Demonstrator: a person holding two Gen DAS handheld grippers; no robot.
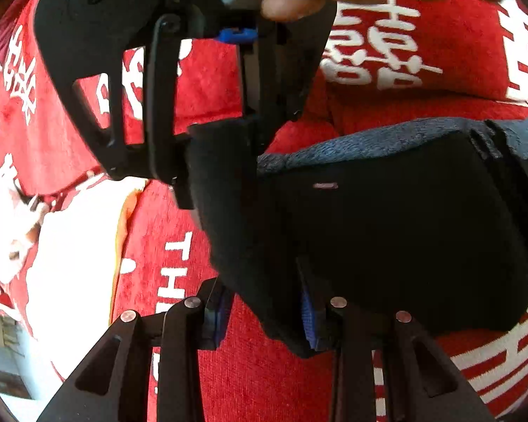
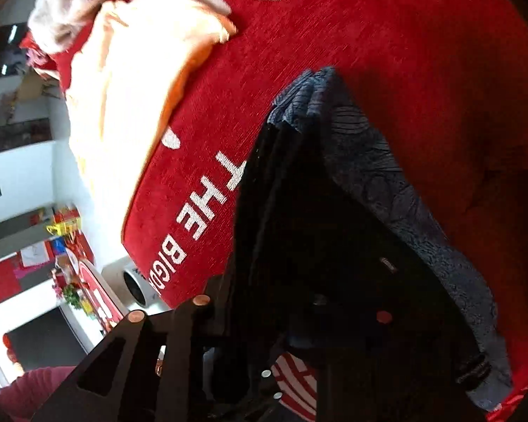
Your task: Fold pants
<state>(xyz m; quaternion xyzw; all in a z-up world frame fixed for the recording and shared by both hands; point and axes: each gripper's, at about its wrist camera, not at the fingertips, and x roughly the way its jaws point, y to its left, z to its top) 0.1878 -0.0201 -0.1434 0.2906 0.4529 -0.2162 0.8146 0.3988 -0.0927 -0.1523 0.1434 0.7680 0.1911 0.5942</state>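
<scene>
Both hand-held grippers (image 1: 264, 320) (image 2: 292, 320) pinch the pants' (image 1: 404, 218) edge above red cloth (image 1: 264, 379).

Bright daylight, blown highlights, fisheye-warped edges

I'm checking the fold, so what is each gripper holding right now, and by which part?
Both hold the black pants: the left gripper pinches the lower edge, the right gripper an upper corner.
</scene>
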